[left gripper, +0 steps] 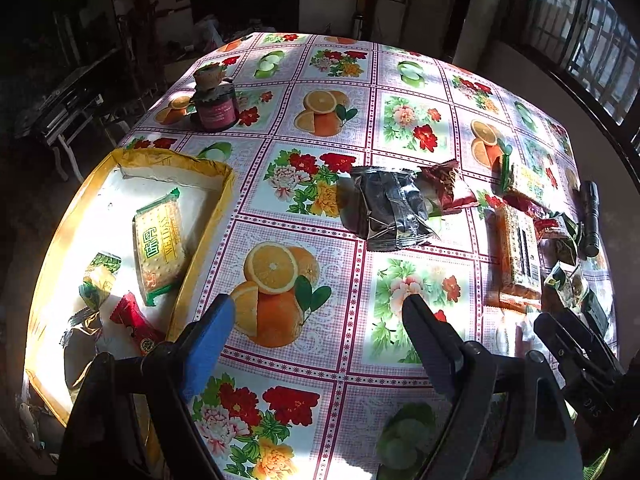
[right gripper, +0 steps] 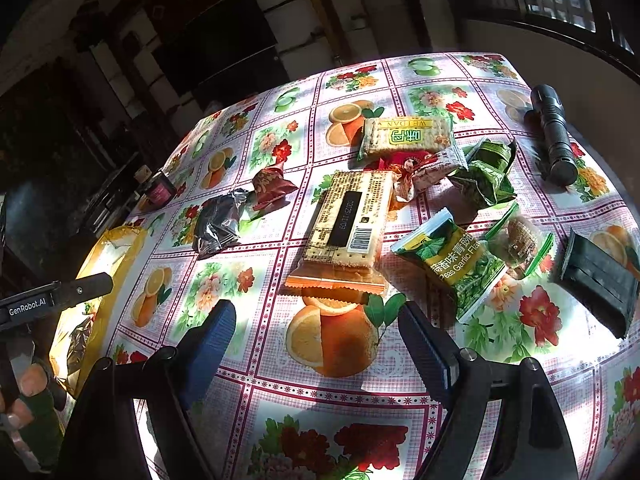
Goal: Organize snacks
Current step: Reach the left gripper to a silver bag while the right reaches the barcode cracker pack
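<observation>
Both claws wide and empty: left gripper [left gripper: 320, 312] over bare tablecloth [left gripper: 320, 140] beside yellow tray [left gripper: 200, 264] holding a few snacks, right gripper [right gripper: 316, 320] just short of cracker pack [right gripper: 348, 224] in the loose pile.

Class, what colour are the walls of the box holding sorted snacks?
Yellow walls on the box; left wrist view.

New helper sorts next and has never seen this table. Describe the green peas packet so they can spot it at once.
On the fruit-and-flower tablecloth, find the loose pile of snacks on the side near the black flashlight. The green peas packet lies at the near edge of that pile, just right of the long orange cracker pack. It alone has "Peas Garlic" lettering on green leaf print.
</observation>
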A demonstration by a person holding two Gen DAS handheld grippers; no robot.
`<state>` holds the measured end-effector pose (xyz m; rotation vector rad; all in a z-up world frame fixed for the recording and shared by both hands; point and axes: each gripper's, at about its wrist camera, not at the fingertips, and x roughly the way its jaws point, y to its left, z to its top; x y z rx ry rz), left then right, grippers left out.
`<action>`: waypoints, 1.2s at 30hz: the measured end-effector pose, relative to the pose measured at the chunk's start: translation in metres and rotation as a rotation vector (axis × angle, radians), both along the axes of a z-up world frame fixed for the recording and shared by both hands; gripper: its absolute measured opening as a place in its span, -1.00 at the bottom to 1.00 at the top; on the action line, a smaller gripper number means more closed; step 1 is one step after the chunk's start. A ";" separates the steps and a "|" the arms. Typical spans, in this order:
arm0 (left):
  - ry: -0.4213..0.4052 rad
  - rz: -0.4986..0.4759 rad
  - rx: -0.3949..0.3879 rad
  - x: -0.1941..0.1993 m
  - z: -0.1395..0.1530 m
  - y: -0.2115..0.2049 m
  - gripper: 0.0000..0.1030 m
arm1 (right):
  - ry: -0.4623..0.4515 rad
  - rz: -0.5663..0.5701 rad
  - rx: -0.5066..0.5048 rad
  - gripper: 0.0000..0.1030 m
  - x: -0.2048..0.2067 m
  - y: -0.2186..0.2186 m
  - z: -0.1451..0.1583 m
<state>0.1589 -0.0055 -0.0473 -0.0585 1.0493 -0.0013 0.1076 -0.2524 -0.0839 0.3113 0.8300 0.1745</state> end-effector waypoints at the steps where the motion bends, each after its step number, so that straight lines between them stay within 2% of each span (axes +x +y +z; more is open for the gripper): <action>1: 0.006 -0.004 0.000 0.007 -0.002 -0.005 0.65 | 0.001 -0.001 -0.008 0.68 0.007 0.002 0.000; 8: 0.068 -0.001 0.019 0.060 -0.026 -0.028 0.64 | 0.068 -0.026 -0.108 0.67 0.054 0.015 -0.011; 20: 0.141 -0.022 0.037 0.117 -0.056 -0.061 0.64 | 0.114 -0.064 -0.191 0.68 0.088 0.020 -0.025; 26: 0.160 -0.017 -0.037 0.134 -0.058 -0.062 0.64 | 0.107 -0.075 -0.167 0.68 0.092 0.015 -0.022; 31: 0.173 0.049 -0.133 0.149 -0.056 -0.051 0.64 | 0.108 -0.082 -0.152 0.68 0.094 0.010 -0.023; 36: 0.185 0.091 -0.133 0.160 -0.061 -0.050 0.71 | 0.101 -0.074 -0.154 0.68 0.094 0.012 -0.023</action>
